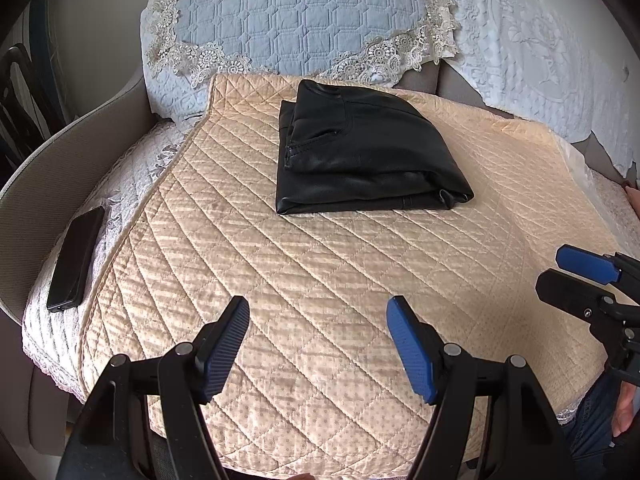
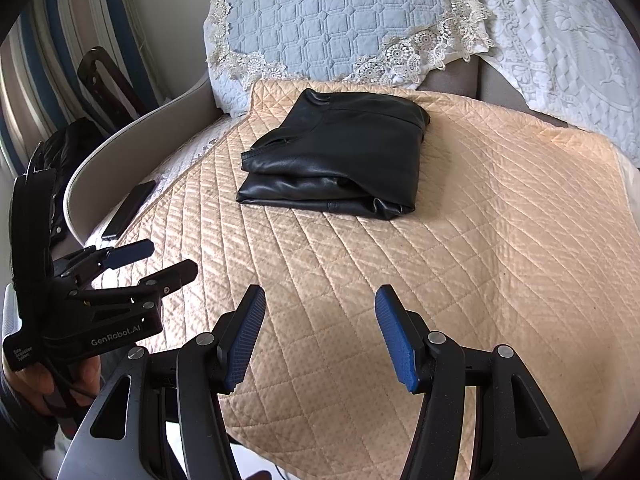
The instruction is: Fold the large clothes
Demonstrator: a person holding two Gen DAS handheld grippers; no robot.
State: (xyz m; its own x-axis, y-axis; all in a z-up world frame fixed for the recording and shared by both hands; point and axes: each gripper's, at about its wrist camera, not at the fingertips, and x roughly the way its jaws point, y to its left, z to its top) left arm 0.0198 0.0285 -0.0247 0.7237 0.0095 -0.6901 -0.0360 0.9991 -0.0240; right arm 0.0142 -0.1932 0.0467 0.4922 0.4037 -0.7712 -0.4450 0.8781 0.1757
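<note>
Black trousers [image 1: 366, 152] folded, lying mid-quilt [image 1: 280, 280] on sofa, left tongs [image 1: 318, 354] wide, empty, right tongs [image 2: 320, 338] wide, empty, both near front edge, phone [image 1: 76, 258] at left.

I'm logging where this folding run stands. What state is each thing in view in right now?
Black leather garment: folded into a compact stack, lying flat on the beige quilted cover, untouched.
Left tool: open, empty, held above the cover's near part.
Right tool: open, empty, short of the garment.
Phone: screen dark, lying flat beside the cover's left edge.
</note>
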